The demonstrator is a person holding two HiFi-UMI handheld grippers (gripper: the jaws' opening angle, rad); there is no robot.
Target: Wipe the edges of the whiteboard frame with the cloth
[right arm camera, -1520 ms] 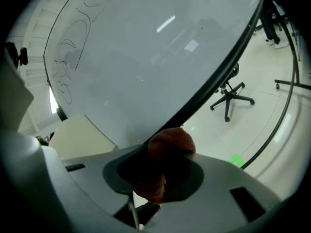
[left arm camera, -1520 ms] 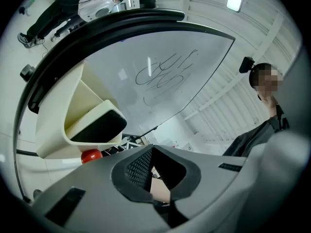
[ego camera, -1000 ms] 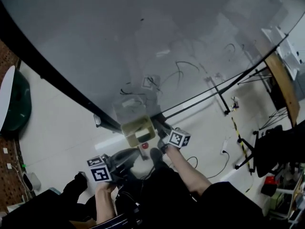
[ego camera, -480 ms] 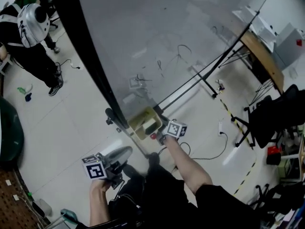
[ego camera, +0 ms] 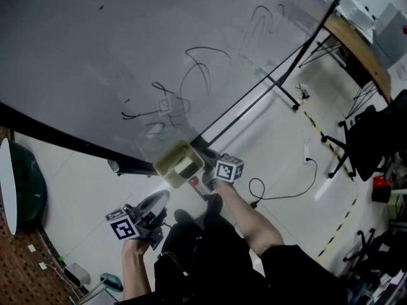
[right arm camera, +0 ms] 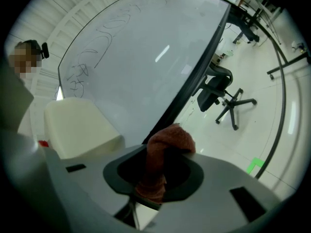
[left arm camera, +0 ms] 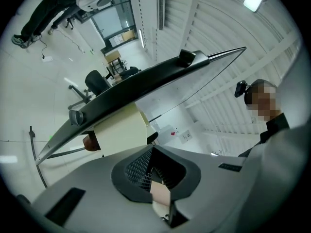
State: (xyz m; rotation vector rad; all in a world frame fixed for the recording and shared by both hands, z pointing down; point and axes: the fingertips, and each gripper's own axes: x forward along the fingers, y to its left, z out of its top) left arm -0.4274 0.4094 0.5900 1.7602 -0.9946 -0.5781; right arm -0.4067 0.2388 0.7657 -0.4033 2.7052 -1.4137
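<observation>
Right tongs point(right arm camera: 153, 186) are squeezing the cloth point(right arm camera: 167, 147) by the whiteboard frame point(right arm camera: 190, 87) — left tongs point(left arm camera: 156, 191) are sitting together, empty — wiping is probably just starting.

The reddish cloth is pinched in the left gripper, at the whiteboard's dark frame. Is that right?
Not quite: the cloth is pinched in the right gripper, not the left. The right gripper view shows it bunched between that gripper's jaws, at the whiteboard's dark frame. The left gripper view shows the left gripper shut with no cloth in it.
</observation>
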